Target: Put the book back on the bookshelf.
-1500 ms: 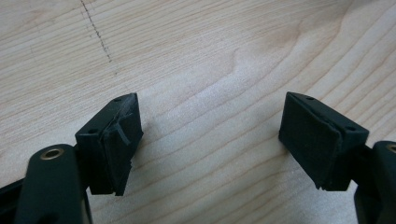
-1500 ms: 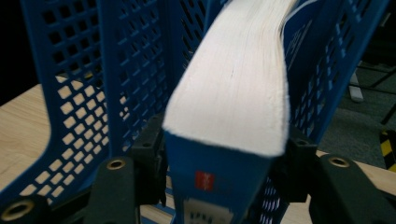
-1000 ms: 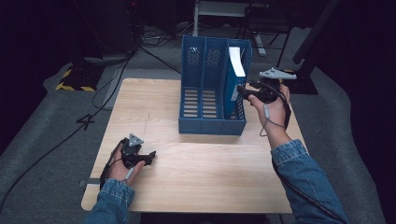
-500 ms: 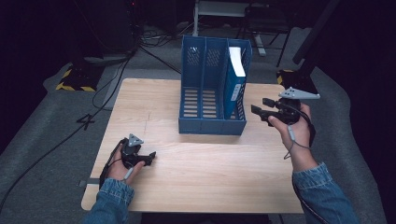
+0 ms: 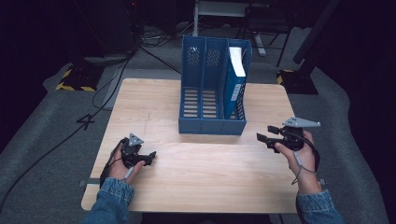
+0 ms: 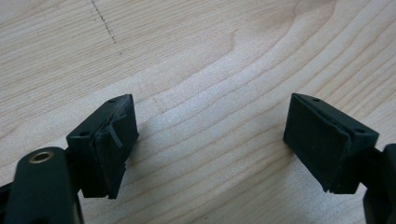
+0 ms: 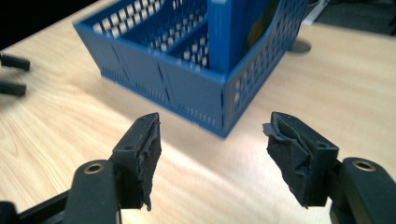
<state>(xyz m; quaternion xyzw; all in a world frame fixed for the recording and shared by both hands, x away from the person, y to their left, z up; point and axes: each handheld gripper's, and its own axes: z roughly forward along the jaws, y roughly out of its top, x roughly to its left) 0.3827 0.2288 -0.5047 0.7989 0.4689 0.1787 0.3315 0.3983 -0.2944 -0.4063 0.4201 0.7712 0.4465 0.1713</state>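
A blue three-slot file rack (image 5: 212, 100) stands at the middle of the wooden table (image 5: 205, 182). A blue book with white pages (image 5: 236, 70) stands upright in its right slot. My right gripper (image 5: 262, 139) hovers low at the table's right side, in front of and to the right of the rack, pointing left. Its jaws have just been opening and stand open with nothing between them. In the right gripper view the gripper (image 7: 212, 144) faces the rack's near corner (image 7: 224, 107) and the book (image 7: 231, 32). My left gripper (image 5: 150, 157) rests open on the table at the front left, over bare wood (image 6: 210, 140).
Black cables (image 5: 107, 88) trail over the grey floor left of the table. A yellow-black striped base (image 5: 74, 77) stands at the back left, and dark stands (image 5: 299, 79) at the back right. The left gripper's fingertips (image 7: 11, 74) show far off in the right gripper view.
My right gripper has drawn away from the rack's right side, moving down and toward the table's near right. The left gripper has stayed put.
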